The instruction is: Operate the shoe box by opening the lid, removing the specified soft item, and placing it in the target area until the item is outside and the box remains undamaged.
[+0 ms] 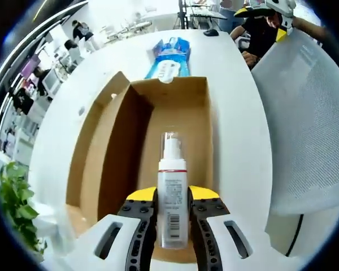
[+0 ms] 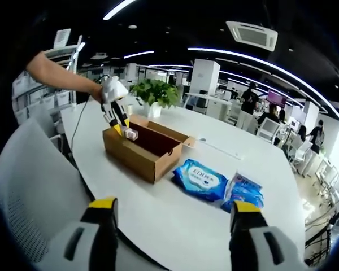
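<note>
An open brown cardboard shoe box [image 1: 116, 147] lies on the white table [image 1: 237, 113], its lid flap folded out to the left. My left gripper [image 1: 172, 196] is shut on a white spray bottle [image 1: 172, 169] with a clear cap, held over the box's near end. In the right gripper view the box [image 2: 150, 152] sits left of centre, and the left gripper [image 2: 124, 129] holds the bottle [image 2: 131, 135] at its far end. My right gripper [image 2: 175, 206] is wide open and holds nothing, well short of the box.
Two blue wet-wipe packs [image 2: 200, 179] [image 2: 243, 192] lie on the table beside the box; one pack [image 1: 169, 59] lies beyond its far end. A white mesh chair [image 1: 311, 124] stands at the table edge. A potted plant [image 2: 155, 93] stands behind the box. People sit further off.
</note>
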`<control>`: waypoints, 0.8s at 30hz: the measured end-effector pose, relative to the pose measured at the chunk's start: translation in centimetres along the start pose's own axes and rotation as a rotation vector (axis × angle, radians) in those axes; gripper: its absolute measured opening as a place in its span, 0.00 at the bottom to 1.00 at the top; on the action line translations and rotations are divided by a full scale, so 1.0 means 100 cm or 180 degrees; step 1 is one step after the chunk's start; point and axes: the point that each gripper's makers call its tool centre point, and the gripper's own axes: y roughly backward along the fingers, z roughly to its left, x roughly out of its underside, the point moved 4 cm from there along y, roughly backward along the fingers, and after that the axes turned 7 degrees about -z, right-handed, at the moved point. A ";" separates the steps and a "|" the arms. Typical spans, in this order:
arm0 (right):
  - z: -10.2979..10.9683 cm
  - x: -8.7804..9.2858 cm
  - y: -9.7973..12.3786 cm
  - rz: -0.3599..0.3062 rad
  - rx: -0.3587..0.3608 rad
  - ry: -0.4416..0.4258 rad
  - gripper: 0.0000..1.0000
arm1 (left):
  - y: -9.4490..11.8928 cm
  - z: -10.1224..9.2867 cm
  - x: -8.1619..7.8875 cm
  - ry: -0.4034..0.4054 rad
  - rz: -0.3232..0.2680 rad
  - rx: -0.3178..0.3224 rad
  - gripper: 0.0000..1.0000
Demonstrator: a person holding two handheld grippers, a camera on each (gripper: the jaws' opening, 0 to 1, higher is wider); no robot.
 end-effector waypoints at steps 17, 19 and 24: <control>0.014 -0.027 -0.019 -0.0165 -0.0297 0.0179 0.75 | 0.024 -0.023 -0.029 -0.0091 -0.0337 -0.0103 0.19; 0.017 -0.031 -0.021 -0.0225 -0.0354 0.0219 0.72 | 0.025 -0.028 -0.035 -0.0115 -0.0378 -0.0084 0.19; 0.024 -0.039 -0.025 -0.0333 -0.0470 0.0292 0.65 | 0.024 -0.038 -0.045 -0.0145 -0.0484 -0.0046 0.19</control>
